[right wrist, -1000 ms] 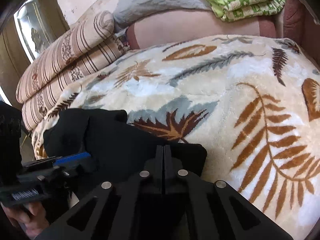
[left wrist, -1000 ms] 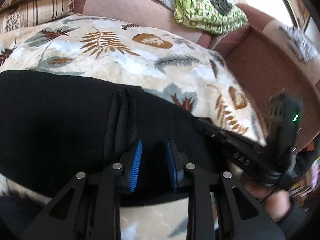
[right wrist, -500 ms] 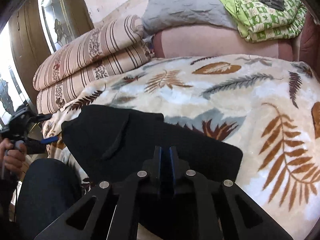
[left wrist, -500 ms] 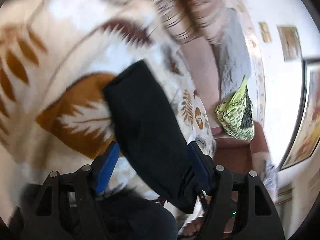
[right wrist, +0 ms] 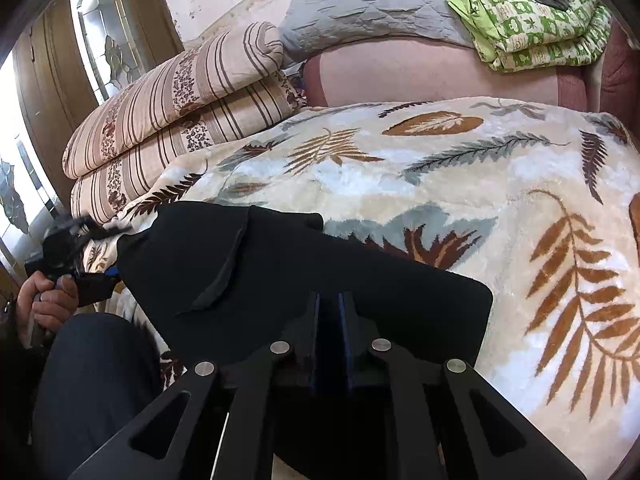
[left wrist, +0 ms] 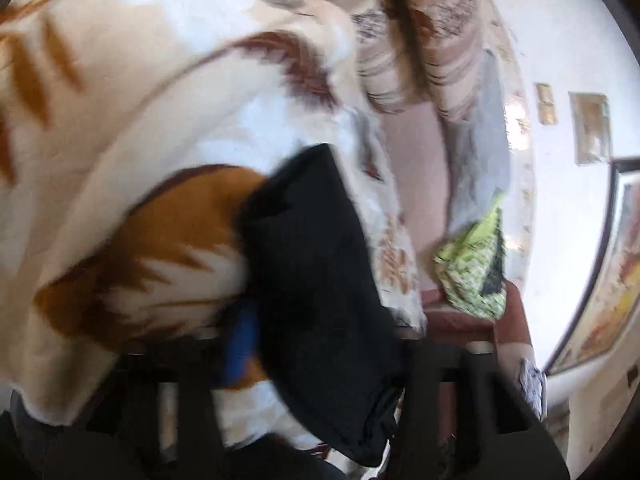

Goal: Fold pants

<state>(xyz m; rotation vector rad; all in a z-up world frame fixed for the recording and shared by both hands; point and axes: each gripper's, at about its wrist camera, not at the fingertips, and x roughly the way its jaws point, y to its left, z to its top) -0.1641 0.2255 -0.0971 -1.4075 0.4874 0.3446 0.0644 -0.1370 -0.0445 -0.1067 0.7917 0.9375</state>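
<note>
The black pants (right wrist: 288,280) lie folded into a flat rectangle on the leaf-patterned blanket (right wrist: 460,168). My right gripper (right wrist: 332,312) sits at the near edge of the pants with its blue pads a narrow gap apart, over the black cloth. In the blurred left wrist view the pants (left wrist: 316,280) run between my left gripper's wide-apart fingers (left wrist: 240,344); the left gripper (left wrist: 320,352) is open at the pants' left end. The left gripper also shows in the right wrist view (right wrist: 92,276), held in a hand beside the pants' left edge.
Striped folded quilts (right wrist: 180,112) are stacked at the back left, a grey quilt (right wrist: 372,4) and a green patterned blanket (right wrist: 528,20) lie on the pink sofa back (right wrist: 432,72). The person's dark-clad leg (right wrist: 92,392) is at the bed's near left.
My left gripper swung from over the pants round to their left end and opened wide. My right gripper's pads parted slightly and it drew back toward the near edge.
</note>
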